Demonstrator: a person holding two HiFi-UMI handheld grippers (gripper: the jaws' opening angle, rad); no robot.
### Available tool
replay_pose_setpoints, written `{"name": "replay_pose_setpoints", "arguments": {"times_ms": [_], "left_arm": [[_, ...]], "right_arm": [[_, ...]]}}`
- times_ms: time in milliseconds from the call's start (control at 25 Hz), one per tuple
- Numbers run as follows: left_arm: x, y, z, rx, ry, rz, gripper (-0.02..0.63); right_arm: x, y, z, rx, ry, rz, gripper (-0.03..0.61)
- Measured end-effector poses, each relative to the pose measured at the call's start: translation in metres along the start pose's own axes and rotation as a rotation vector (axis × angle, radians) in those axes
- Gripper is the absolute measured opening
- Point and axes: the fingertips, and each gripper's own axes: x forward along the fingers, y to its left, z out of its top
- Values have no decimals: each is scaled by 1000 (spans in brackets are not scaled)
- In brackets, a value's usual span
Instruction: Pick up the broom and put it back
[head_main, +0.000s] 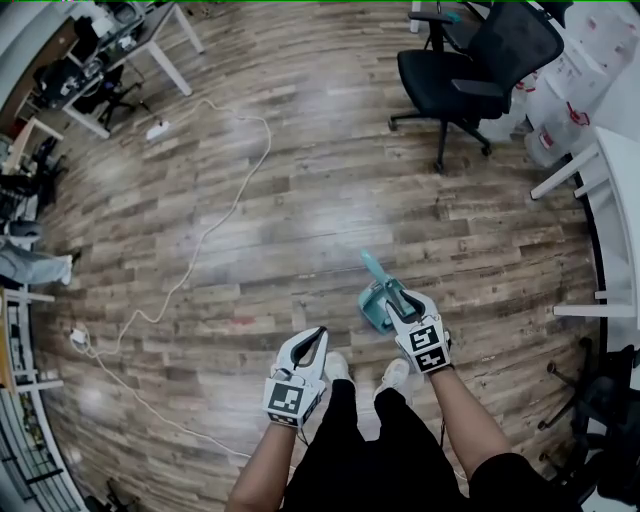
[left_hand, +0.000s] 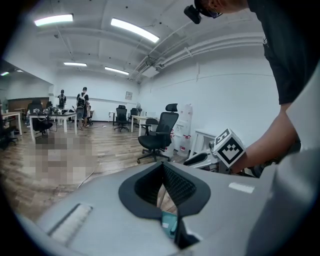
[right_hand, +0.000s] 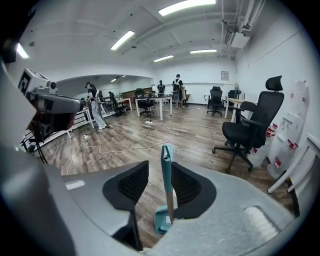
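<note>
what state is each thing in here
broom: upright, head down
right hand-held gripper: open, jaws either side of the broom handle, not clamped
left hand-held gripper: shut, empty
office chair: upright, unoccupied
white cable: lying loose on the floor

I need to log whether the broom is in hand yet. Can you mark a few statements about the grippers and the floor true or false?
1. The broom handle stands between the right gripper's jaws. True.
2. The left gripper holds the broom. False: its jaw tips meet on nothing.
3. A black office chair stands on the wood floor. True.
4. The white cable is wound round the broom. False: it lies on the floor well to the left, apart from the broom.
</note>
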Motion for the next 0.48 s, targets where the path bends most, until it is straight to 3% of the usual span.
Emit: {"name": "replay_pose_setpoints", "arguments": {"times_ms": [480], "left_arm": [[8,12,-11,12,48,6,18]], "right_arm": [[42,-7,-8,2,54,3,147]]}}
